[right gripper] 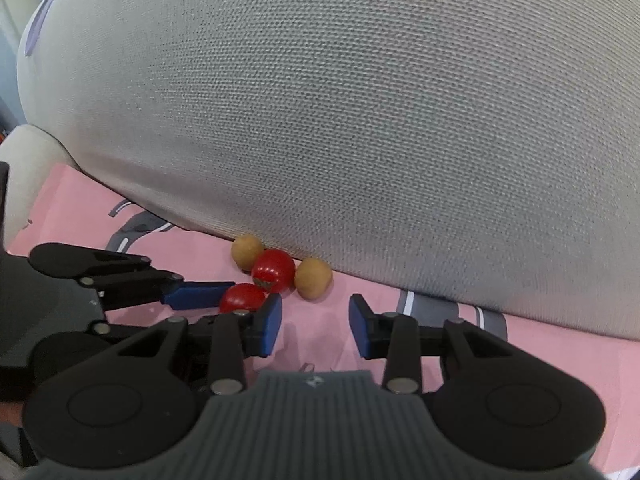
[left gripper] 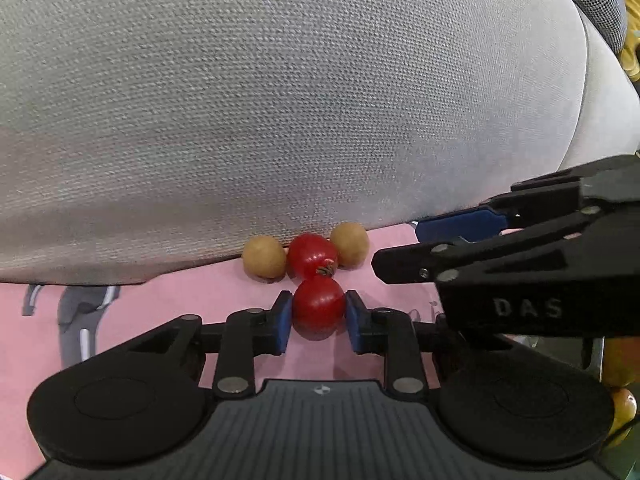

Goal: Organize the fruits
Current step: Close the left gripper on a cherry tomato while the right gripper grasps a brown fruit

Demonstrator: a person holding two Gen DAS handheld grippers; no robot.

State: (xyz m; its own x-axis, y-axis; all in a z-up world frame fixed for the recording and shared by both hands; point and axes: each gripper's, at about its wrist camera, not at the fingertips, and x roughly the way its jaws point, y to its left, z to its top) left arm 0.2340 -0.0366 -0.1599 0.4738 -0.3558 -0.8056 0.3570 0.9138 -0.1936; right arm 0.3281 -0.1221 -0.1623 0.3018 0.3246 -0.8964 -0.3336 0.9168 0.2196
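My left gripper [left gripper: 318, 314] is shut on a red cherry tomato [left gripper: 318, 307] resting on the pink cloth [left gripper: 160, 312]. Just beyond it a second red tomato [left gripper: 312, 255] sits between two tan round fruits [left gripper: 264, 257] [left gripper: 350, 245], all against the grey cushion. In the right wrist view my right gripper [right gripper: 315, 322] is open and empty, just short of the right tan fruit [right gripper: 314, 278]. The held tomato [right gripper: 242, 297], the second tomato [right gripper: 274, 265] and the left tan fruit [right gripper: 247, 250] show there too. The right gripper also shows in the left wrist view [left gripper: 416, 246], at the right.
A large grey woven cushion [left gripper: 280, 100] fills the space behind the fruits. The pink cloth has a printed grey figure [left gripper: 80, 320]. Orange-brown fruits [left gripper: 622, 404] lie at the far right edge behind the right gripper's body.
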